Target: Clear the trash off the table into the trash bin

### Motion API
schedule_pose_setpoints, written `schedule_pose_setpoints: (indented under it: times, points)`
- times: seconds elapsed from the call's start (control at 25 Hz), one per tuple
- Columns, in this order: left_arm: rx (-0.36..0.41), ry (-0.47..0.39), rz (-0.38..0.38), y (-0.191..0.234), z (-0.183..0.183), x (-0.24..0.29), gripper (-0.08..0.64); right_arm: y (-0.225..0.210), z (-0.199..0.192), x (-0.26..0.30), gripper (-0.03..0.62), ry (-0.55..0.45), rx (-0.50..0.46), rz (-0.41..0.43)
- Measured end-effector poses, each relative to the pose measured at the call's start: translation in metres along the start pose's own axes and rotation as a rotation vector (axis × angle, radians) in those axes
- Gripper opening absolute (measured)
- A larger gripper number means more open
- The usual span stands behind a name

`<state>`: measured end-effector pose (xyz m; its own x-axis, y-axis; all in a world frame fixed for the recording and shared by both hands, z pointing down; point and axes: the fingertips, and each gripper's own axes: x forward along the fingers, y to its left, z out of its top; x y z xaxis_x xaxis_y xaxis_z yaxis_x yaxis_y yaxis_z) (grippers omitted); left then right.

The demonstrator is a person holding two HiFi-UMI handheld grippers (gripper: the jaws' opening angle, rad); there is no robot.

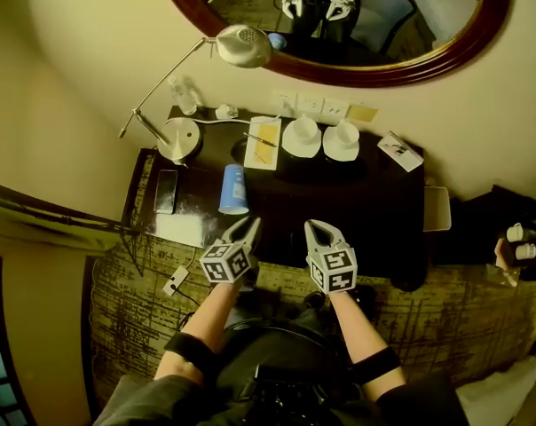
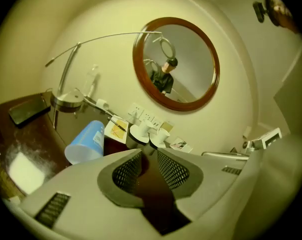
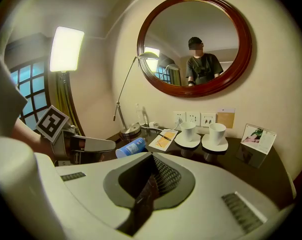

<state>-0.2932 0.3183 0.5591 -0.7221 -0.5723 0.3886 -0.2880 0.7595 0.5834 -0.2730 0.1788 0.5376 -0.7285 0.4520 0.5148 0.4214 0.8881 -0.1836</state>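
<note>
Head view: looking steeply down, a person's two forearms reach over the near edge of a dark wooden table [image 1: 374,211]. The left gripper [image 1: 248,229] has its jaws a little apart with nothing between them. The right gripper [image 1: 317,231] has its jaws pressed together and is also empty. Each gripper carries a cube of black-and-white square markers.

Just beyond the left gripper, a blue plastic cup [image 1: 234,189] with a white label lies on its side on the table. To its left are a flat white sheet [image 1: 181,229] and a black phone [image 1: 165,191].

Further back stand a silver desk lamp [image 1: 179,138], a notepad with a yellow page and a pen [image 1: 264,142], two white cups on saucers [image 1: 301,136] and a small photo card [image 1: 399,151]. An oval wood-framed mirror [image 1: 383,74] hangs on the wall behind.

The clearing looks barely begun: the cup, the likeliest trash, lies on the table unheld, and no trash bin can be picked out. The cup's label is too small to read, and no other writing is legible.
</note>
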Motion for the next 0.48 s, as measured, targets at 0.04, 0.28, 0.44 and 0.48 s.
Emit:
schedule_pose_setpoints:
  times: [0.04, 0.28, 0.44, 0.48]
  points:
    - [-0.052, -0.008, -0.014, 0.006, -0.003, -0.001, 0.102, 0.002, -0.002, 0.002, 0.0, 0.006, -0.006, 0.003]
    - [-0.461, -0.151, -0.085, 0.055, -0.01, 0.0, 0.183, 0.013, -0.009, 0.016, 0.0, 0.043, -0.027, 0.022]
    - [-0.628, -0.231, -0.07, 0.09, -0.013, 0.004, 0.212, 0.02, -0.013, 0.027, 0.0, 0.062, -0.029, 0.03]
    - [-0.65, -0.24, -0.065, 0.096, -0.014, 0.006, 0.218, 0.021, -0.014, 0.029, 0.0, 0.067, -0.03, 0.03]
